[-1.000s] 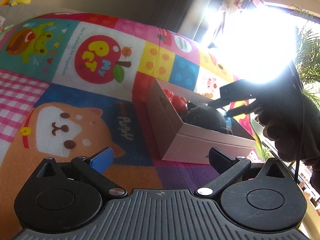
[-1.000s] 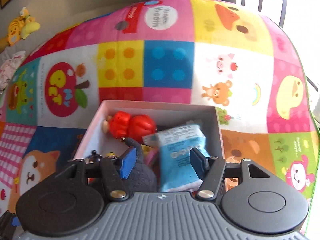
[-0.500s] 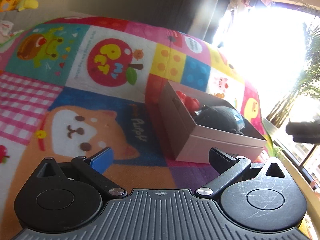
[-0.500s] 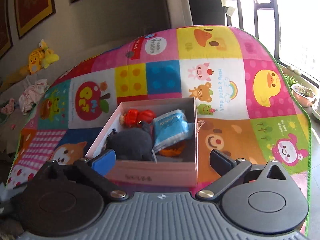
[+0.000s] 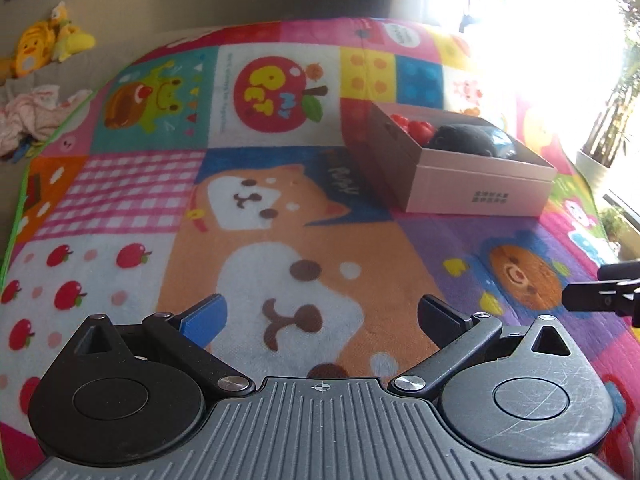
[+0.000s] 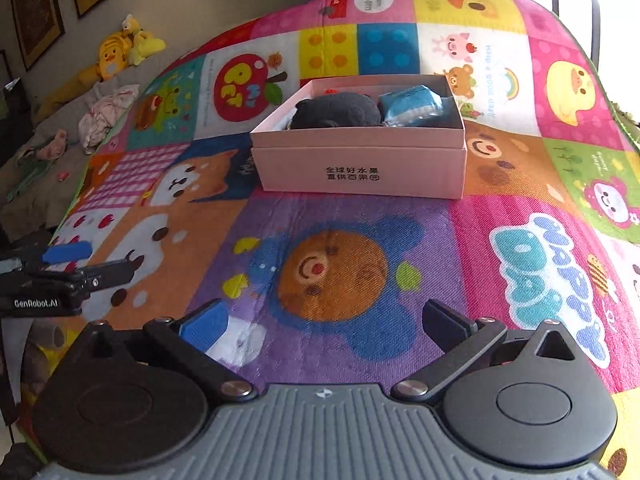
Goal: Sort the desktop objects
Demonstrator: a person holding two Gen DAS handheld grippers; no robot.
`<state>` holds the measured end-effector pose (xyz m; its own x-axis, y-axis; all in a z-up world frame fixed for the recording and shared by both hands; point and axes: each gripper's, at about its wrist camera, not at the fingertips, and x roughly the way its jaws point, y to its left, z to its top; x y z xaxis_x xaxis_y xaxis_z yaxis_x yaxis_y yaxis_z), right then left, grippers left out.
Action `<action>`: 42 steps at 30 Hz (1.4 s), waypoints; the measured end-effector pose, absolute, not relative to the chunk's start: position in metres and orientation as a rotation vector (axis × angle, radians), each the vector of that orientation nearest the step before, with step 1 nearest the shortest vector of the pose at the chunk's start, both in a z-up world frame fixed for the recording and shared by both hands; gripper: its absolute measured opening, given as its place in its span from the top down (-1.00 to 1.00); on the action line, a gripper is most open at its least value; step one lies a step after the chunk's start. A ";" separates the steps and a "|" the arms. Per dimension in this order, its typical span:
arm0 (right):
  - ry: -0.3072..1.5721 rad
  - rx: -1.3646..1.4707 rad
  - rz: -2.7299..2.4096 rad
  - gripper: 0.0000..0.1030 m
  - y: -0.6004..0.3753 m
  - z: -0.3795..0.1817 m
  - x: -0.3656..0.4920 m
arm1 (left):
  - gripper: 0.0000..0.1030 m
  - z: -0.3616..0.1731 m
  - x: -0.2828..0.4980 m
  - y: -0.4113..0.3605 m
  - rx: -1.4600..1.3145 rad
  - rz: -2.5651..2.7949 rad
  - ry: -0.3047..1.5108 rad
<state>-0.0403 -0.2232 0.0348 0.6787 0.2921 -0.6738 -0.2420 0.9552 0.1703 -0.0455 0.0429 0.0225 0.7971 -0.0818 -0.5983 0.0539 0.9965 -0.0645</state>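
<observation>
Pink box (image 6: pixel 360 160) sits on the colourful play mat (image 6: pixel 340 280), well ahead of both your grippers and apart from them. Inside it you can see a dark plush toy (image 6: pixel 336 110) on the left, a blue packet (image 6: pixel 412 106) on the right touching it, and a red toy (image 5: pixel 414 128) at the far end, mostly hidden behind the plush from the right wrist view. Your right gripper (image 6: pixel 326 320) hovers over the purple square with the bear face, its jaws spread wide with nothing between them; the box lies straight ahead of it, its printed front wall facing you. Your left gripper (image 5: pixel 320 312) is over the orange puppy picture, jaws likewise spread wide and holding nothing; from there the box (image 5: pixel 472 184) lies ahead and to the right, seen corner-on. In the left wrist view the tips of your right gripper poke in at the right edge, near the bear picture. In the right wrist view your left gripper shows at the left edge, beside the mat's near left part. Beyond the mat's far left edge, yellow stuffed toys (image 6: pixel 120 50) and a bundle of pink cloth (image 6: pixel 104 114) lie on a grey surface, well apart from the box.
</observation>
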 end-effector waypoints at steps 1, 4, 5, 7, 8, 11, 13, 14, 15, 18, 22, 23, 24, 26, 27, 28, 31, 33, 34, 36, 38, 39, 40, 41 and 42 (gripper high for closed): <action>0.776 0.066 0.279 -1.00 -0.222 0.033 -0.033 | -1.00 0.021 -0.040 0.040 -0.050 -0.067 0.624; 0.784 0.044 0.219 -1.00 -0.217 0.023 -0.007 | -1.00 0.016 -0.021 0.027 -0.025 -0.016 0.588; 0.781 0.027 0.209 -1.00 -0.213 0.020 -0.001 | -1.00 0.013 -0.014 0.023 -0.012 -0.015 0.594; 0.778 -0.008 0.197 -1.00 -0.205 0.014 0.010 | -1.00 0.009 -0.004 0.017 0.016 0.002 0.619; 0.780 -0.029 0.192 -1.00 -0.200 0.011 0.014 | -1.00 0.007 -0.001 0.014 0.030 0.018 0.626; 0.771 -0.092 0.180 -1.00 -0.189 0.005 0.020 | -1.00 0.004 0.005 0.012 0.055 0.036 0.654; 0.770 -0.088 0.203 -1.00 -0.191 0.004 0.026 | -1.00 0.001 0.009 0.013 0.051 0.026 0.685; 0.767 -0.085 0.211 -1.00 -0.192 0.004 0.027 | -1.00 0.001 0.009 0.016 0.039 0.016 0.688; 0.761 -0.088 0.217 -1.00 -0.192 0.003 0.027 | -1.00 0.000 0.010 0.018 0.025 0.011 0.694; 0.720 -0.082 0.226 -1.00 -0.194 0.000 0.021 | -1.00 0.000 0.009 0.017 0.027 0.013 0.692; 0.711 -0.071 0.213 -1.00 -0.193 0.000 0.021 | -1.00 0.002 0.012 0.015 0.040 -0.022 0.694; 0.708 -0.071 0.206 -1.00 -0.192 0.000 0.022 | -1.00 0.002 0.013 0.015 0.039 -0.026 0.695; 0.705 -0.069 0.199 -1.00 -0.191 -0.001 0.023 | -1.00 0.002 0.013 0.015 0.036 -0.027 0.696; 0.701 -0.070 0.191 -1.00 -0.190 -0.001 0.023 | -1.00 0.002 0.013 0.014 0.038 -0.027 0.693; 0.700 -0.069 0.192 -1.00 -0.190 -0.001 0.023 | -1.00 0.002 0.013 0.014 0.037 -0.027 0.694; 0.700 -0.066 0.194 -1.00 -0.191 -0.002 0.023 | -1.00 0.002 0.012 0.014 0.039 -0.026 0.694; 0.699 -0.071 0.193 -1.00 -0.191 -0.002 0.023 | -1.00 0.002 0.013 0.015 0.029 -0.029 0.695; 0.699 -0.071 0.193 -1.00 -0.191 -0.002 0.023 | -1.00 0.002 0.013 0.016 0.032 -0.029 0.695; 0.699 -0.072 0.193 -1.00 -0.191 -0.002 0.023 | -1.00 0.002 0.013 0.016 0.034 -0.028 0.695; 0.699 -0.071 0.193 -1.00 -0.191 -0.002 0.023 | -1.00 0.002 0.014 0.018 0.026 -0.031 0.697; 0.699 -0.071 0.193 -1.00 -0.191 -0.002 0.023 | -1.00 0.002 0.014 0.018 0.029 -0.030 0.697; 0.699 -0.071 0.193 -1.00 -0.191 -0.002 0.023 | -1.00 0.002 0.014 0.019 0.028 -0.030 0.697; 0.699 -0.072 0.192 -1.00 -0.191 -0.002 0.023 | -1.00 0.002 0.014 0.019 0.024 -0.032 0.697; 0.699 -0.071 0.193 -1.00 -0.191 -0.002 0.023 | -1.00 0.002 0.014 0.018 0.026 -0.031 0.697; 0.699 -0.071 0.193 -1.00 -0.191 -0.002 0.023 | -1.00 0.002 0.014 0.018 0.028 -0.030 0.697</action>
